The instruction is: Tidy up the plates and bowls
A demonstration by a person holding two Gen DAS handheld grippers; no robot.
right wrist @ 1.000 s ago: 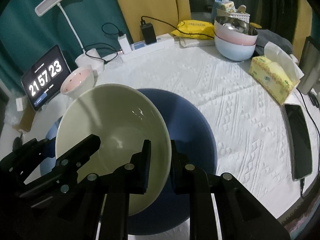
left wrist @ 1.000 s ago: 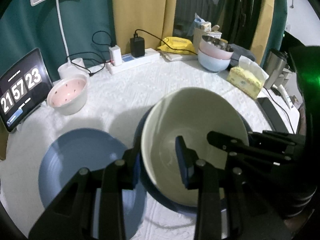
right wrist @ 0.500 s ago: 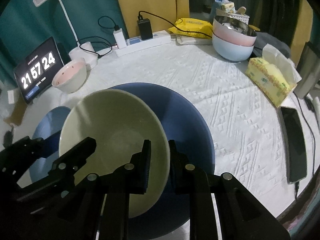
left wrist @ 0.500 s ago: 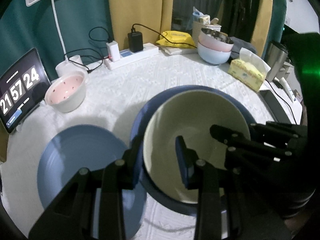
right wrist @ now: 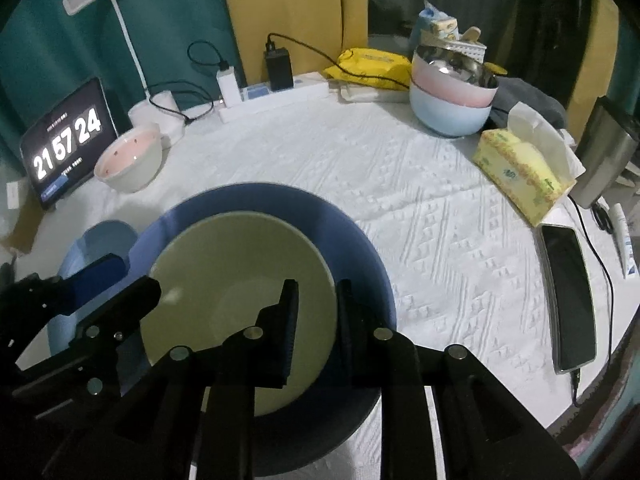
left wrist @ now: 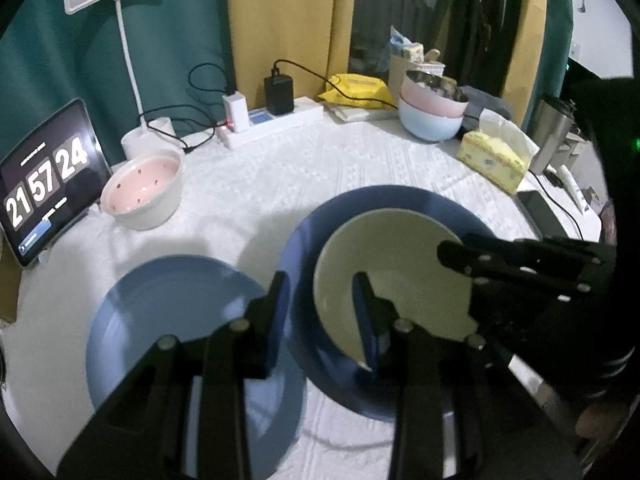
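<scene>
Opening astride the cream bowl [right wrist: 224, 280], right hand-held gripper [right wrist: 317, 286] overlooks white-clothed table [right wrist: 420, 184] by curtains [right wrist: 292, 8].

Bowl [right wrist: 240, 300] on plate [right wrist: 360, 248], second plate [left wrist: 168, 312] left.

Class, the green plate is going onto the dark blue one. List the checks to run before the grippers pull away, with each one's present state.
1. Green plate lying in dark plate: ok.
2. Green plate centred: not ok, off-centre.
3. Right gripper letting go: ok, jaws opening, rim between them.
4. Left gripper released: cannot tell, rim between its jaws.
5. Pink bowl clear of the stack: ok.
</scene>
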